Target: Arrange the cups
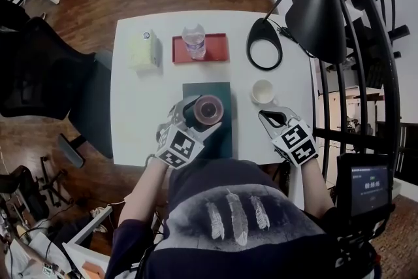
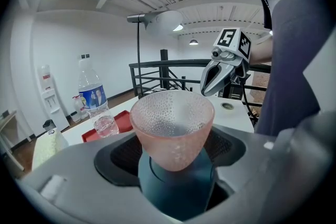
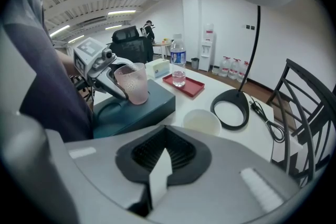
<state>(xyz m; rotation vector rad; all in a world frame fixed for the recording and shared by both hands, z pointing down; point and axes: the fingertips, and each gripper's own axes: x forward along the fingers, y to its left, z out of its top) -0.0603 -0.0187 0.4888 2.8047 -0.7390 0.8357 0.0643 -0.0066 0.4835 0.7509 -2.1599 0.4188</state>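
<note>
The left gripper (image 1: pixel 204 117) is observed clamped on a pink cup (image 1: pixel 209 109), with one jaw pressed against each side of the cup's lower wall. The cup is of textured, translucent material and is held upright with its mouth facing up. It is positioned over the near part of a teal box (image 1: pixel 222 91), which lies at the middle of the white table (image 1: pixel 144 108). Whether the base of the cup rests on the box surface cannot be confirmed. The right gripper (image 1: pixel 264 115) is noted to the right of the box, above the table near its front edge. Its jaws are drawn together and nothing is seen between them. A white cup (image 1: pixel 263 91) is found upright on the table, just beyond the right gripper's tips and beside the right edge of the box, apart from the pink cup. Toward the far side of the table a red tray (image 1: pixel 219 49) is recorded, with a clear water bottle (image 1: pixel 194 42) standing on it. A pale yellow tissue pack (image 1: pixel 144 49) is placed to the left of the tray. A black lamp is located at the far right corner, where its ring-shaped base (image 1: pixel 264 44) lies flat on the table and its shade (image 1: pixel 317 6) hangs above the right edge.
</note>
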